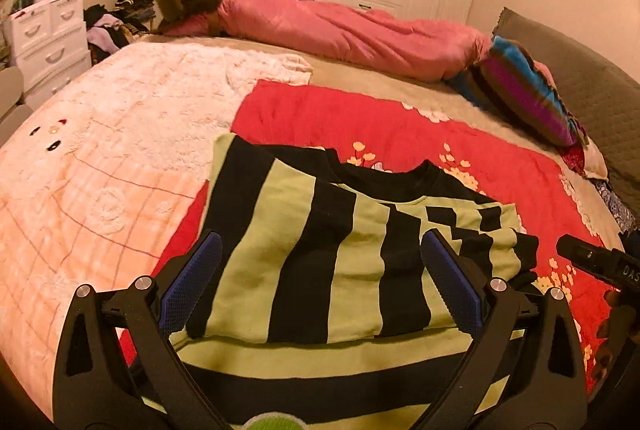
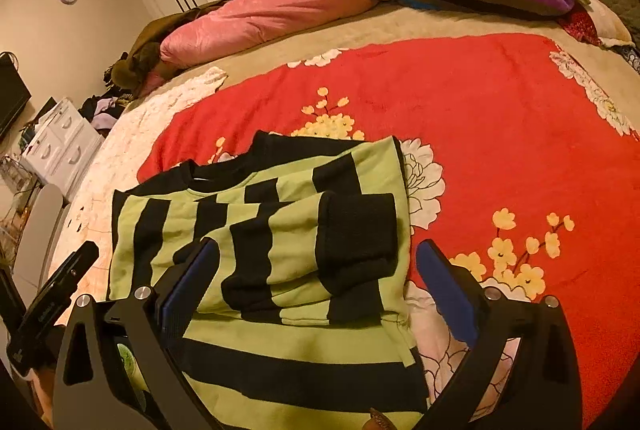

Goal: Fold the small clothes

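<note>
- green-and-black striped sweater (image 1: 320, 250) lies partly folded on red floral blanket (image 2: 500, 102), sleeve cuff (image 2: 356, 238) across its front
- left gripper (image 1: 320, 278) – fingers spread, holding nothing
- right gripper (image 2: 316, 286) – fingers spread, above sweater's edge

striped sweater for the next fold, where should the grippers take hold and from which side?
Probably the near hem of the sweater, one corner per gripper, coming in low from the near side. Both sleeves already lie folded across the body, black cuff on top, so the hem is the free straight edge. The left gripper and right gripper are open above it.
</note>
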Action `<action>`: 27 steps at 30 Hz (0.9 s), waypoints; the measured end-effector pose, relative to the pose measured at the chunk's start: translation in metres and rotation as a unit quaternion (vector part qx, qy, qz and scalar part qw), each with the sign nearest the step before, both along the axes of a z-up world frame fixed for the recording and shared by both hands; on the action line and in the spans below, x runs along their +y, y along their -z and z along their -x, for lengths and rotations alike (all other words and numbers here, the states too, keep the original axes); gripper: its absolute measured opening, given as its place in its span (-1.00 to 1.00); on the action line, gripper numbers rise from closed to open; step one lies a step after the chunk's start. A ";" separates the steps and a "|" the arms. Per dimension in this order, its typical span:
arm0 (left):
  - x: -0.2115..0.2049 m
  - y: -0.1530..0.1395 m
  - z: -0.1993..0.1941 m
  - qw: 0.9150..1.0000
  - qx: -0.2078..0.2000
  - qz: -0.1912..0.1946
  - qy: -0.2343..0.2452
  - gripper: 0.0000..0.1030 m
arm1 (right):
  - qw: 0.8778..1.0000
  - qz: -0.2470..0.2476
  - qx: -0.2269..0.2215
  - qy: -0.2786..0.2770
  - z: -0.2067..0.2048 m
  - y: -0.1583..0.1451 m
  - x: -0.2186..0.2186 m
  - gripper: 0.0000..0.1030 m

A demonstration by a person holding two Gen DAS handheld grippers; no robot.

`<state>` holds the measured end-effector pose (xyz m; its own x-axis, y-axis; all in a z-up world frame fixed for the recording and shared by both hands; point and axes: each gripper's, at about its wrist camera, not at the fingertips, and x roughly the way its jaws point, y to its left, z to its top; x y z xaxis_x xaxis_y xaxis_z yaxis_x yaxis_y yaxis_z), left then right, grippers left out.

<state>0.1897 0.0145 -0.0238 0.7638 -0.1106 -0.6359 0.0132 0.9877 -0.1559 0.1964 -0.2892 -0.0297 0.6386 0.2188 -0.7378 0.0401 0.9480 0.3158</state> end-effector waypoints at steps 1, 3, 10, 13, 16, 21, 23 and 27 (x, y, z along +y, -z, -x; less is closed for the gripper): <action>0.001 -0.001 0.003 1.000 -0.001 -0.001 -0.003 0.82 | 1.000 -0.001 -0.002 -0.002 0.001 -0.002 0.000 0.91; 0.003 -0.001 0.007 1.000 -0.002 -0.004 -0.008 0.82 | 1.000 -0.002 -0.006 -0.004 0.004 -0.007 -0.001 0.91; 0.007 -0.005 0.027 0.999 -0.009 -0.021 -0.026 0.82 | 1.000 -0.012 -0.013 -0.012 0.016 -0.017 -0.005 0.91; 0.004 -0.007 0.037 0.999 -0.010 -0.035 -0.025 0.82 | 1.000 -0.017 -0.014 -0.016 0.022 -0.020 -0.006 0.91; 0.002 -0.008 0.047 0.999 -0.010 -0.045 -0.027 0.82 | 0.999 -0.019 -0.018 -0.020 0.026 -0.025 -0.008 0.91; 0.007 -0.012 0.059 0.999 -0.007 -0.031 -0.034 0.82 | 0.999 -0.033 -0.031 -0.023 0.037 -0.036 -0.012 0.91; 0.008 -0.013 0.063 0.999 -0.004 -0.027 -0.032 0.82 | 0.999 -0.035 -0.033 -0.024 0.041 -0.040 -0.013 0.91; 0.008 -0.016 0.072 0.999 0.000 -0.023 -0.034 0.82 | 0.998 -0.032 -0.041 -0.030 0.049 -0.050 -0.013 0.91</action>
